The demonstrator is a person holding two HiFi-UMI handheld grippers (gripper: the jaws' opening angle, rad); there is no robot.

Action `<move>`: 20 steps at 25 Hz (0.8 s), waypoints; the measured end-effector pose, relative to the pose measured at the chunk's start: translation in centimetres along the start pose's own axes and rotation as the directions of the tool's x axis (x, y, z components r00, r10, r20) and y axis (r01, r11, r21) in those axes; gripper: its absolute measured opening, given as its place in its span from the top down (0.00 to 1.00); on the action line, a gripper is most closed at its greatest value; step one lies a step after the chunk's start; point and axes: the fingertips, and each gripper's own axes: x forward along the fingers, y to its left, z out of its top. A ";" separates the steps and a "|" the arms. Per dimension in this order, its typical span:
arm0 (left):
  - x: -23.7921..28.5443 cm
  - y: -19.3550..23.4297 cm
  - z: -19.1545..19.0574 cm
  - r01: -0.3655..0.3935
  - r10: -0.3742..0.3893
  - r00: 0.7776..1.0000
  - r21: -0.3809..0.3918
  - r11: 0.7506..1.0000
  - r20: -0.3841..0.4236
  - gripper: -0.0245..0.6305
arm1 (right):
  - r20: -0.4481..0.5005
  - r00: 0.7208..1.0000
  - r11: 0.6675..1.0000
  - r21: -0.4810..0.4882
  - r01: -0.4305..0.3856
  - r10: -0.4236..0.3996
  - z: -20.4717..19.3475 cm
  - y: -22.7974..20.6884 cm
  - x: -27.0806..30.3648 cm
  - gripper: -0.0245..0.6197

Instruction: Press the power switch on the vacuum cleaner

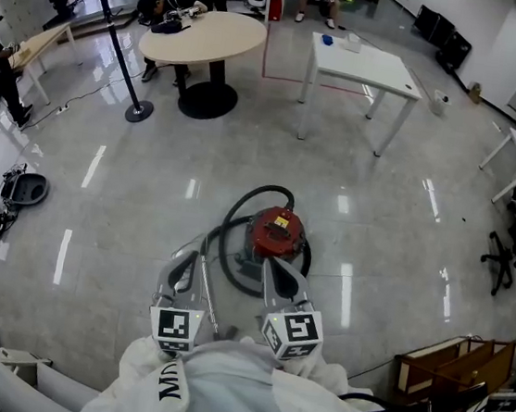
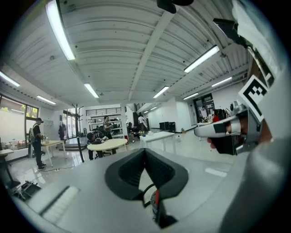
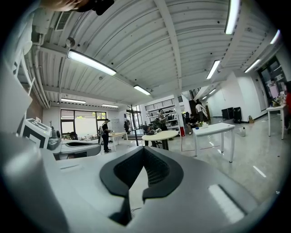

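A red canister vacuum cleaner (image 1: 275, 233) stands on the floor straight ahead, with its black hose (image 1: 237, 221) looped round it. A metal wand (image 1: 208, 297) runs back toward me. Both grippers hover low in the head view, just short of the vacuum. My left gripper (image 1: 188, 259) is beside the hose and my right gripper (image 1: 270, 265) is over the vacuum's near edge. In the left gripper view the left gripper (image 2: 145, 152) has its black pads touching at the tips, with a sliver of the red vacuum cleaner (image 2: 156, 200) below. The right gripper (image 3: 144, 151) is likewise shut and holds nothing.
A round table (image 1: 204, 37) and a white table (image 1: 364, 66) stand farther back. A pole stand (image 1: 126, 63) rises at the left. An open cardboard box (image 1: 449, 359) sits at the near right, and a black chair (image 1: 503, 259) stands by the right edge. People are at the far desks.
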 end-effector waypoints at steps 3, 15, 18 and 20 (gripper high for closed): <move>0.5 -1.2 0.1 -0.011 0.011 1.000 0.002 1.000 -0.004 0.96 | -0.004 1.000 1.000 0.006 -0.003 0.003 -0.3 -1.4 -0.7 0.96; 3.1 -4.8 1.9 0.027 -0.027 1.000 0.024 0.999 -0.005 0.96 | -0.005 0.998 0.996 0.057 0.068 -0.067 -0.3 -6.9 -3.5 0.96; 4.0 -5.5 2.2 0.047 -0.047 0.999 0.030 0.998 -0.003 0.96 | -0.006 0.996 0.993 0.069 0.090 -0.090 -0.5 -8.0 -3.7 0.96; 4.6 -6.0 2.2 0.065 -0.065 0.998 0.033 0.997 -0.004 0.96 | -0.009 0.994 0.991 0.075 0.110 -0.110 -0.6 -8.7 -3.9 0.96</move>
